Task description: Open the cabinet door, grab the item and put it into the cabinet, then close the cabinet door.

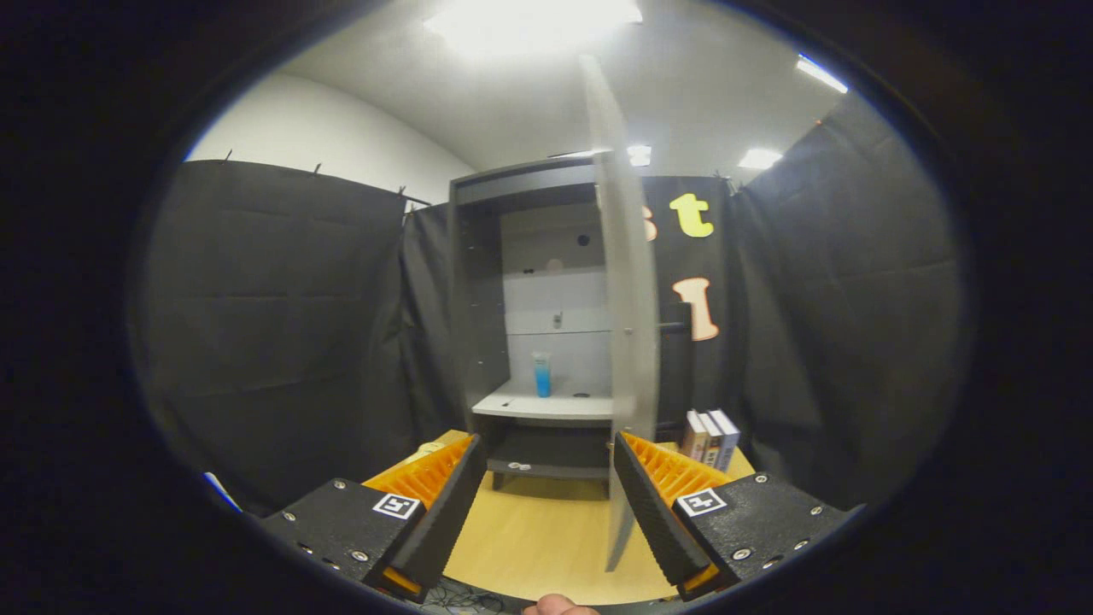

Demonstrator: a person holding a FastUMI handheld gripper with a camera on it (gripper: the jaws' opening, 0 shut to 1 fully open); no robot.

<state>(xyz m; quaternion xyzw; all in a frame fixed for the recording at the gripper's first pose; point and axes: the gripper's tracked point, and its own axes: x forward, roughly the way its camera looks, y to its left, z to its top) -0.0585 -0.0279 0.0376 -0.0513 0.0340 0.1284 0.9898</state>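
A grey cabinet [521,256] stands on the wooden table beyond my fingers, its door [628,325] swung open edge-on toward me, with a dark handle [675,326] on its right side. A blue bottle [542,376] stands upright on the cabinet's white shelf [538,406]. My gripper [546,453] is open, nothing between its fingers. The door's lower edge hangs just left of my right finger [653,504]; whether they touch I cannot tell.
A few books [710,437] stand upright on the wooden table [538,547] right of the cabinet. Black cloth walls close in the booth on the left, back and right. A fingertip [559,606] shows at the table's near edge.
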